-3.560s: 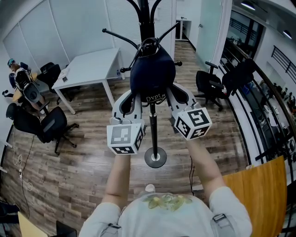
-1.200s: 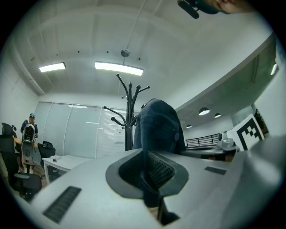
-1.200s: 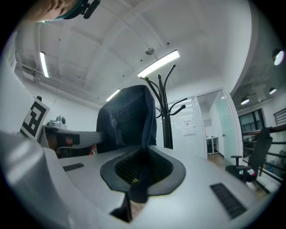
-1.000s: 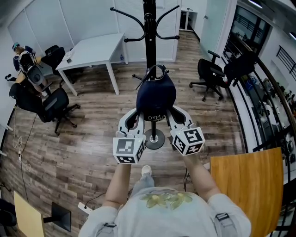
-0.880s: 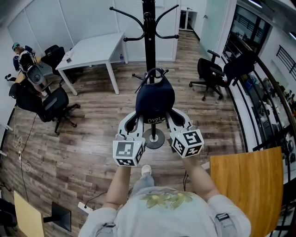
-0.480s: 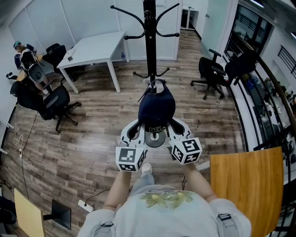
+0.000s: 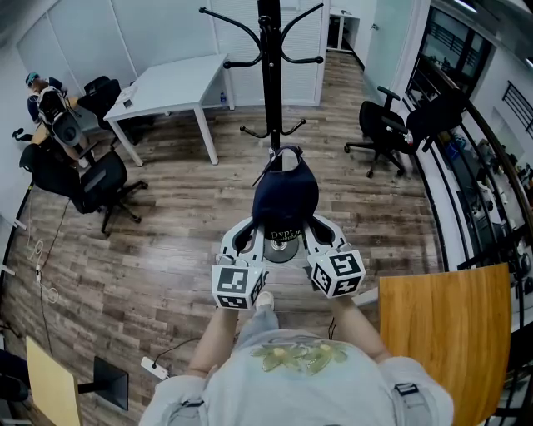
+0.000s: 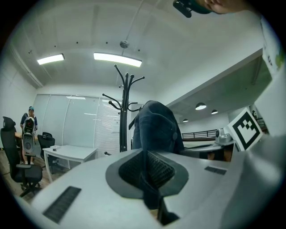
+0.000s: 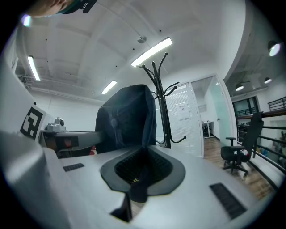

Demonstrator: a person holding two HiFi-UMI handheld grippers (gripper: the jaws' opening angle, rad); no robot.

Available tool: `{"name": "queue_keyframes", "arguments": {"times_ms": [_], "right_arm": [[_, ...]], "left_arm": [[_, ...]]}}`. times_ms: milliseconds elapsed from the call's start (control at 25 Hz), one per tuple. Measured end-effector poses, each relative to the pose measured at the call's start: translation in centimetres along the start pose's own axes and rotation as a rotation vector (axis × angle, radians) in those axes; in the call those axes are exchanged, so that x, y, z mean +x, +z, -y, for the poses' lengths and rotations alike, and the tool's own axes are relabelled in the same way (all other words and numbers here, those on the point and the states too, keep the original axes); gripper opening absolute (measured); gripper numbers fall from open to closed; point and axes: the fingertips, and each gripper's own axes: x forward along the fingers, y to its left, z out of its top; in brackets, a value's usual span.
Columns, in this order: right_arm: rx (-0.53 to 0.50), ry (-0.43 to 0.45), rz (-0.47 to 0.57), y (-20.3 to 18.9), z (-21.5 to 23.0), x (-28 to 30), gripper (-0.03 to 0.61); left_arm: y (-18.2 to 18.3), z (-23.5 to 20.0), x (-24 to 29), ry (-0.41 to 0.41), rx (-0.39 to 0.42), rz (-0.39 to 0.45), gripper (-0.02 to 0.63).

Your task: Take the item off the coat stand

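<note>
Head view: navy fabric cap [image 7: 285, 198], rounded dome shape, held clear of the curved hooks [image 7: 218, 17], in front of black metal coat stand [image 7: 270, 66], over wood-plank floor [image 7: 158, 258]. L tongs [image 7: 255, 236] & R tongs [image 7: 315, 235], smooth white plastic w/ ribbed black pads [image 8: 158, 167], each pinched shut on cap's soft rim, one per side.

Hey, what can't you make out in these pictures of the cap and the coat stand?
- Print on the cap, head view: too small and blurred to read.
- Top of the coat stand, head view: cut off by the upper edge.
- Small things on the white table, head view: too small to name.
</note>
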Motion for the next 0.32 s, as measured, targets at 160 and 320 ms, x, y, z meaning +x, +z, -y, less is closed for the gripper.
{"name": "queue_keyframes", "arguments": {"times_ms": [160, 320], "right_arm": [[0.003, -0.001, -0.002, -0.3, 0.17, -0.29, 0.034], [0.003, -0.002, -0.001, -0.55, 0.06, -0.45, 0.034]], "left_arm": [[-0.32, 0.31, -0.08, -0.001, 0.001, -0.002, 0.023], [-0.36, 0.4, -0.27, -0.002, 0.006, 0.002, 0.023]]}}
